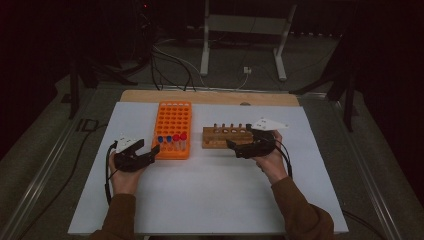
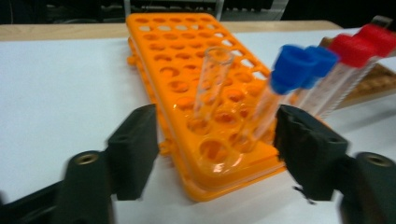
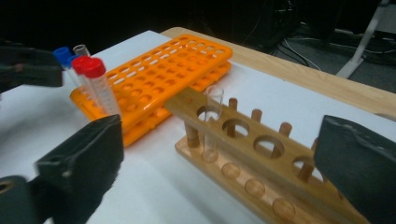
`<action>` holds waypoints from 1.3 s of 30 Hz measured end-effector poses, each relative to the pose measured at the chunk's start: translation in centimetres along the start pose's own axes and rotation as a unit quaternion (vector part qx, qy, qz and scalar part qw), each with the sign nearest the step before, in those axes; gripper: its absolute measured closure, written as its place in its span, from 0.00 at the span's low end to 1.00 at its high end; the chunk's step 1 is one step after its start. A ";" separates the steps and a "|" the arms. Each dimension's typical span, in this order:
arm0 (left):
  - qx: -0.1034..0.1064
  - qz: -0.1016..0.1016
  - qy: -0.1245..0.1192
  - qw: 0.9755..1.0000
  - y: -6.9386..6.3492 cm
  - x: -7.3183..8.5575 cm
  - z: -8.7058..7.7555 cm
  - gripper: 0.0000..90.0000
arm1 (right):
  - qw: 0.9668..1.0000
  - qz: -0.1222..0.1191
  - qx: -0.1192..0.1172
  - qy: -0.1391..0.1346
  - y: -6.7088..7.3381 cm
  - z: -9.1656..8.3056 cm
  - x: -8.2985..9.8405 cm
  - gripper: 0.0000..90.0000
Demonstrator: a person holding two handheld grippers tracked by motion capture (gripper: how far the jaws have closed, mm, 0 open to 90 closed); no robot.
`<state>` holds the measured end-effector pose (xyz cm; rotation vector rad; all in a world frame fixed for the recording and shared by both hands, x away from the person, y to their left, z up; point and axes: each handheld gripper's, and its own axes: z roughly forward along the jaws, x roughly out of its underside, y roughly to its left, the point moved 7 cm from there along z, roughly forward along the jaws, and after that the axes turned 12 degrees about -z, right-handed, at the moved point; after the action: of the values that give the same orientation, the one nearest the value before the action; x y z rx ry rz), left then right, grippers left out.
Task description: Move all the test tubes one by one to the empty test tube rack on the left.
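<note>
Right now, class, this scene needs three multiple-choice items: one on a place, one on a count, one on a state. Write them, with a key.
1. The wooden rack holds its tube in:
A an end hole
B the middle hole
C no hole

2. How many red caps stand in the orange rack?
A one
B two
C four

3. The left gripper is:
A open
B shut on a cap
C shut on a cable

Key:
1. A, the tube stands in the hole nearest the orange rack.
2. B, two red caps sit side by side.
3. A, its jaws stand apart and press on nothing.
</note>
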<state>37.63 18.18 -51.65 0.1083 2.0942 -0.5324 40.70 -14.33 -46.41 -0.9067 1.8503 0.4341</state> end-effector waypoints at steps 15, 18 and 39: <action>0.020 0.002 0.001 1.000 -2.0 0.3 -0.3 0.01 | 1.000 0.001 0.000 0.023 -0.3 4.0 -1.6 0.22; 0.023 0.001 -0.004 1.000 -2.3 0.3 -0.4 0.00 | 0.999 -0.004 0.000 0.037 -0.3 5.0 -1.3 0.33; 0.026 -0.005 -0.015 1.000 -2.5 0.1 -0.8 0.01 | 0.998 -0.037 0.033 0.041 1.0 8.4 -0.2 0.83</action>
<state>36.25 16.25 -50.57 0.1195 2.0537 -0.5921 45.21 -8.23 -50.06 -0.9576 1.8870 0.2934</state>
